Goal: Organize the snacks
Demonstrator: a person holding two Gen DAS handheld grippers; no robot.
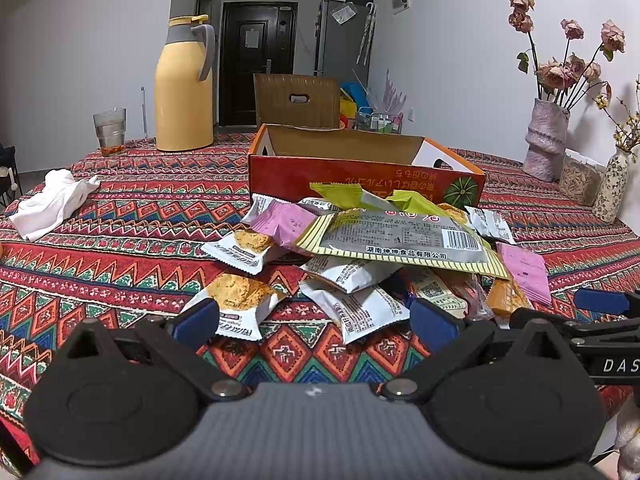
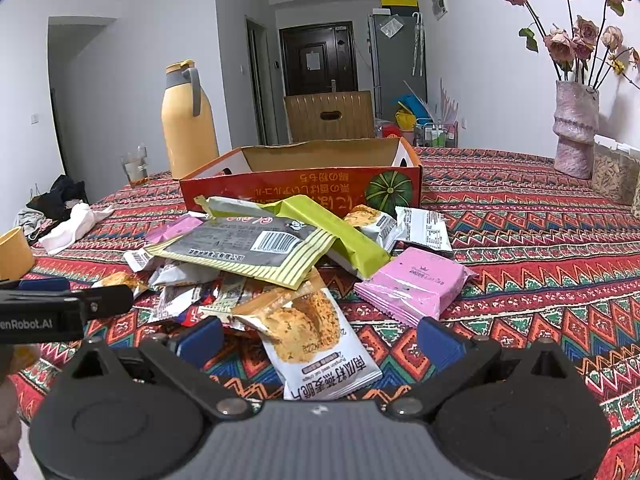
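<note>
Nothing sorted yet, apparently: loose heap of foil snack packets (image 1: 360, 248) mid-counter, touching open red cardboard box (image 2: 304, 184), seemingly empty. Left tool (image 1: 316, 324) and right tool (image 2: 320, 340) both spread apart, unladen.

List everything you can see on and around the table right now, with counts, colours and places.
cardboard box: one, orange-red, open, mid-table behind the snacks
snack packets: a heap, white, pink, green, grey-striped, in front of the box
thermos jug: one, yellow, far left
glass: one, clear, beside the jug
white cloth: one, left
vase of dried roses: one, pink, far right
tablecloth: red patterned
left claw: open, blue pads
right claw: open, blue pads, over a white packet
</note>
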